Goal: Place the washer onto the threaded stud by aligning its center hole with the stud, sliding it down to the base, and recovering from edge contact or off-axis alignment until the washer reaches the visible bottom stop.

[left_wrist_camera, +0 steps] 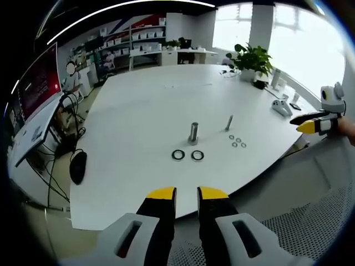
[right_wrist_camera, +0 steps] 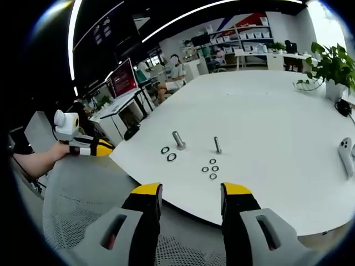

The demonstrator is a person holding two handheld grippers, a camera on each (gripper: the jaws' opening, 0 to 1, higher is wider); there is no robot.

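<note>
Your left gripper (left_wrist_camera: 186, 194) hangs off the near edge of the white table (left_wrist_camera: 144, 105), its yellow-tipped jaws parted by a narrow gap with nothing between them; in the right gripper view it appears at the left, held in a hand (right_wrist_camera: 60, 149) over a grey mesh chair (right_wrist_camera: 83, 199). Your right gripper (right_wrist_camera: 191, 193) also sits short of the table edge, jaws spread wide and empty. On the tabletop stand two upright studs: a thick stud (left_wrist_camera: 193, 133) and, well apart from it, a thin stud (left_wrist_camera: 228, 122). Two large dark washers (left_wrist_camera: 187, 155) lie flat, side by side, just in front of the thick stud. Four small washers (left_wrist_camera: 237, 141) lie clustered near the foot of the thin stud. No washer sits on either stud. A potted plant (left_wrist_camera: 252, 60) stands at the far side of the table.
</note>
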